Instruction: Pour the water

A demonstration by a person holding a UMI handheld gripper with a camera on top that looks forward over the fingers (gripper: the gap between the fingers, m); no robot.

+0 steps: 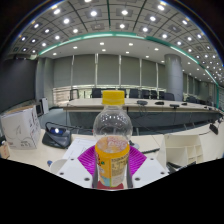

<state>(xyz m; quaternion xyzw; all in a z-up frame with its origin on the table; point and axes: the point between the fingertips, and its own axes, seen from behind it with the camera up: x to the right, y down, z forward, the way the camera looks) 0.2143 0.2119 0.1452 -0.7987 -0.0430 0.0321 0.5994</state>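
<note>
Claw [112,172]: lower centre of the frame, its two fingers closed against the sides of the bottle, purple pads [88,157] showing at either flank.
Bottle [112,136]: centre of the frame, upright, held between the fingers and seemingly lifted above the surface [190,146].
Bottle look: clear plastic with a rounded shoulder, yellow cap [113,98] on top, orange-yellow label band around the lower body; the liquid level cannot be read.
Cap state: looks to be on, which matters for pouring.
Step in hand: carry phase, judged from the upright hold; no tilt has begun.
Receiving vessel: none visible anywhere in the frame.
Next move calls for: a cup or container to come into sight, the cap off, then a slow tilt with the grip kept firm so the smooth plastic does not slip.
Box [19,126]: white carton at middle left, resting on the surface.
Room: long desks and chairs [143,102] across the middle, ceiling lights across the upper frame.
</note>
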